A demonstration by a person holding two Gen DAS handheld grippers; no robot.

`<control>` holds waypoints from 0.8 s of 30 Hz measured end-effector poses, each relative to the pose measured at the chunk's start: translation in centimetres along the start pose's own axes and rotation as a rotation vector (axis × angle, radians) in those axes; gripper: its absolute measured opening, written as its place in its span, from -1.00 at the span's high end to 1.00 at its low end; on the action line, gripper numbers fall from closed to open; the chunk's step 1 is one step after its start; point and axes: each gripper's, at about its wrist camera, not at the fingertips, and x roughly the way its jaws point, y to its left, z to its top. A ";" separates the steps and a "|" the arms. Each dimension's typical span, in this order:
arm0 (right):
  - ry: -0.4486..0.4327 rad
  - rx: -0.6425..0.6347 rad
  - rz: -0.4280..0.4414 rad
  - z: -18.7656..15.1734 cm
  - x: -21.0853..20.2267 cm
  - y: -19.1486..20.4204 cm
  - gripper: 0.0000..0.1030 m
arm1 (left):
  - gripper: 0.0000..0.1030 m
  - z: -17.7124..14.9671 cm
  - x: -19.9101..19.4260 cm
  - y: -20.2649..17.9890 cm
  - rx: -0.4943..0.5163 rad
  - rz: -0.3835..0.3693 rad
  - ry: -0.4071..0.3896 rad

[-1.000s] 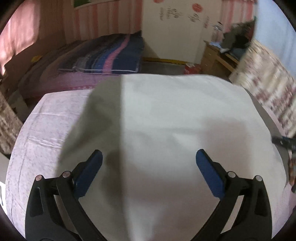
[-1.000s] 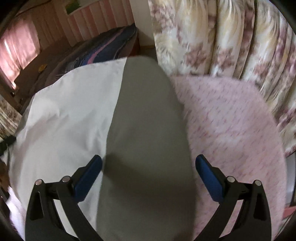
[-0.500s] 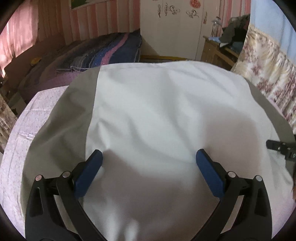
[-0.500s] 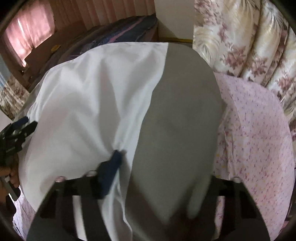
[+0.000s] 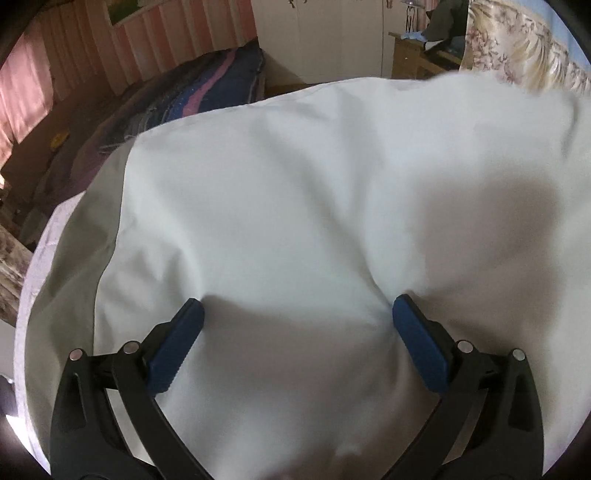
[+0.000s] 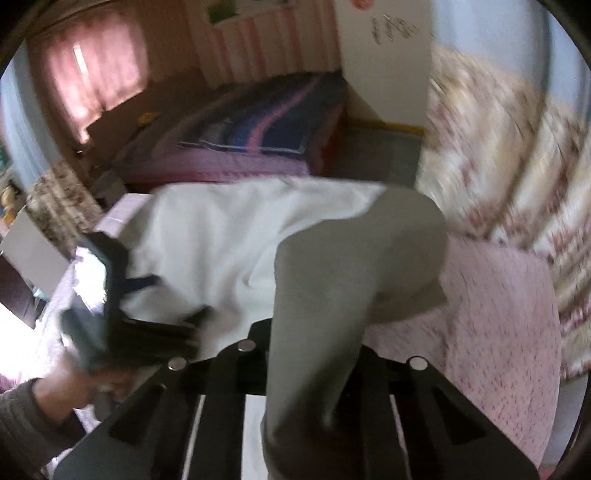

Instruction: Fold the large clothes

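A pink flecked sheet (image 6: 498, 306) covers the work surface. Beyond it stands a bed with a blue-and-pink striped blanket (image 6: 258, 129), with a pink curtain (image 6: 96, 74) at the window behind. Floral drapes (image 6: 517, 158) hang on the right, blurred, beside a white cupboard (image 5: 332, 33).

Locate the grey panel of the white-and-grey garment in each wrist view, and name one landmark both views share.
Left wrist view: the grey panel runs as a strip down the left edge of the garment, over the pink sheet.
Right wrist view: the grey panel fills the centre, drawn up into the right gripper, which is closing on it.
Shared landmark: the striped blue and pink bedcover behind.
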 end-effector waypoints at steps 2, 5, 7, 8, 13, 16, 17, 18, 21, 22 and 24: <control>-0.023 -0.030 0.025 0.8 -0.6 2.2 0.78 | -0.94 -0.1 0.0 0.3 -0.015 -0.015 -0.017; -0.057 -0.037 0.060 1.4 -1.3 5.0 0.78 | -0.94 -0.3 -0.3 1.6 -0.070 -0.085 -0.022; -0.072 -0.050 0.090 1.7 -1.5 6.8 0.78 | -0.94 -0.3 -1.5 3.4 -0.132 -0.194 -0.022; -0.081 -0.060 0.103 2.0 -1.4 7.9 0.79 | -0.94 -0.3 -2.7 5.2 -0.176 -0.258 -0.045; -0.113 -0.036 0.186 2.6 -0.2 13.2 0.78 | -0.94 -1.7 -8.4 14.1 -0.280 -0.264 -0.176; -0.074 -0.027 0.239 2.2 2.7 16.4 0.78 | -0.94 -3.4 -10.8 19.0 -0.302 -0.194 -0.233; -0.053 -0.013 0.254 1.9 4.0 17.4 0.76 | -0.94 -3.9 -11.5 20.3 -0.318 -0.154 -0.245; -0.030 -0.006 0.260 1.4 5.7 18.5 0.75 | -0.94 -4.5 -11.9 21.3 -0.337 -0.133 -0.250; 0.057 0.006 0.220 -0.7 11.2 20.5 0.65 | -0.94 -6.2 -11.8 23.0 -0.337 -0.091 -0.242; 0.087 0.019 0.212 -1.4 12.8 20.6 0.59 | -0.94 -6.7 -11.3 23.2 -0.337 -0.089 -0.229; 0.102 0.042 0.243 -2.4 14.3 21.0 0.18 | -0.94 -8.1 -10.2 23.1 -0.336 -0.088 -0.182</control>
